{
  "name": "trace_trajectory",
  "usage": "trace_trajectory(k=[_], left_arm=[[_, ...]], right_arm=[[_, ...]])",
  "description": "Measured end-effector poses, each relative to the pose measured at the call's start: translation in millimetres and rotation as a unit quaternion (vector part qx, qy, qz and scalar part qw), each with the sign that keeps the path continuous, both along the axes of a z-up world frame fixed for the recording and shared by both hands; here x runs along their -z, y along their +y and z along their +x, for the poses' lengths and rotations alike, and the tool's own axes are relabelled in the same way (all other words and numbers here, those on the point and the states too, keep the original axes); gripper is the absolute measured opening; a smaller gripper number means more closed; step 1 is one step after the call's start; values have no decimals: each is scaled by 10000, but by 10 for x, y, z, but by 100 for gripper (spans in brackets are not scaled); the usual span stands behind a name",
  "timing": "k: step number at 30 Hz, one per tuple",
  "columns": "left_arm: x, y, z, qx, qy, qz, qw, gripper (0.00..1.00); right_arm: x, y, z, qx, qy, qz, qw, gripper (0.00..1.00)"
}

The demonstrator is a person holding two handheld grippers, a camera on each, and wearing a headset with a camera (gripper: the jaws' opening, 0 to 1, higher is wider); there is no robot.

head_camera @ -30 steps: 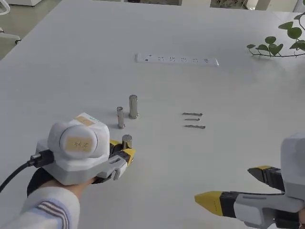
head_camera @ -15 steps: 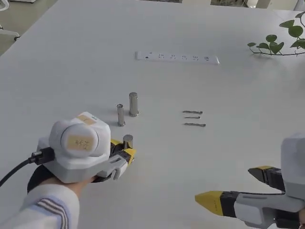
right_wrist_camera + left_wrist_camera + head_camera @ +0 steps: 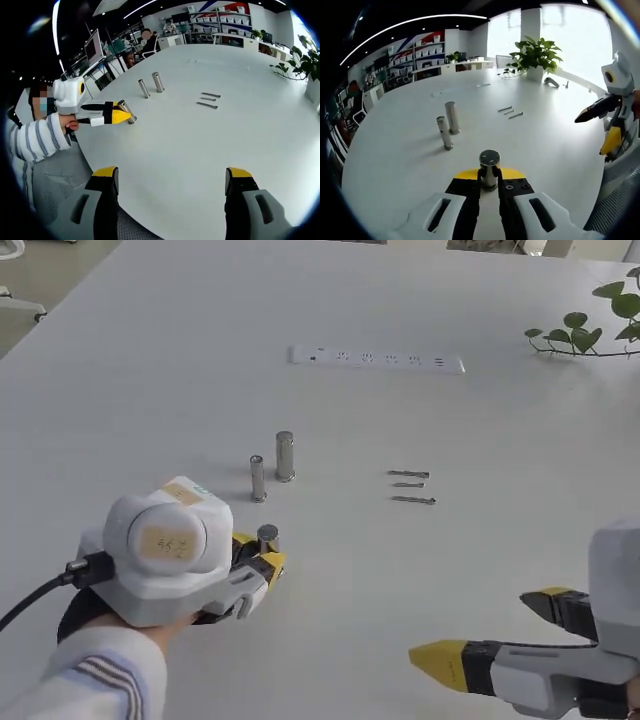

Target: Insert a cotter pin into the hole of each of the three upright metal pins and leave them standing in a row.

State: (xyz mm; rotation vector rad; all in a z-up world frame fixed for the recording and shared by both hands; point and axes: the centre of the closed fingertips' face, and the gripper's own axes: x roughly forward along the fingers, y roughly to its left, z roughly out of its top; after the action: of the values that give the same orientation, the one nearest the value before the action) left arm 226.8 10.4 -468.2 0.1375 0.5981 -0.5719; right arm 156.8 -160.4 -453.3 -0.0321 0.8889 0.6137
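Three metal pins upright. My left gripper (image 3: 262, 565) clamps nearest pin (image 3: 267, 536), its base hidden behind jaws. Thin pin (image 3: 258, 478) and thick pin (image 3: 285, 456) stand free beyond. Pin holes too small to make out. Cotter pins (image 3: 409, 485) lie further right, untouched. My right gripper (image 3: 470, 628) spread wide, body cut off at frame edge.

Head view down onto table (image 3: 480, 420); gripper views low, from opposite sides; upright pins (image 3: 285, 456) common to all.

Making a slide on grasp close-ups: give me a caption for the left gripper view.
Left gripper shut on nearest metal pin; two upright pins and three cotter pins sit beyond.
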Motion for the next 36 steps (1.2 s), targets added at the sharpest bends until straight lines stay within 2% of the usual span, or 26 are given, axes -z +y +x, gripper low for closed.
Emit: trace_trajectory(k=[9,13,15,18,22,24,26,28,34,36], left_arm=[[1,1,-15,-26,-45,5,10000,9],[-10,-5,-19,59,-94,91,9999,10],[-55,3,-21,70,-121,35,9999,10],[-150,25,-19,68,-120,-186,9997,11],[-311,58,-12,166,-278,-357,9988,23],[-381,75,-28,257,-292,-471,9981,29],[-411,76,-91,480,-208,-509,9973,31],[-427,125,-130,589,-214,-427,9971,35],[-475,240,-251,734,-129,-465,9961,56],[-497,276,-284,739,-95,-539,9958,64]], right_arm=[[10,-1,-19,-8,11,-1,10000,86],[6,8,-20,-18,5,3,10000,86],[-2,13,-17,-16,-1,5,10000,86],[-3,9,-15,-16,-2,0,10000,86],[-7,16,-15,-31,-8,-2,10000,86],[-7,21,-15,-43,-4,-8,10000,86],[-11,28,-15,-50,-4,-5,10000,86],[-13,37,-19,-62,10,0,10000,86],[-24,37,-21,-65,31,-2,10000,85],[-30,36,-21,-73,27,-11,10000,85]])
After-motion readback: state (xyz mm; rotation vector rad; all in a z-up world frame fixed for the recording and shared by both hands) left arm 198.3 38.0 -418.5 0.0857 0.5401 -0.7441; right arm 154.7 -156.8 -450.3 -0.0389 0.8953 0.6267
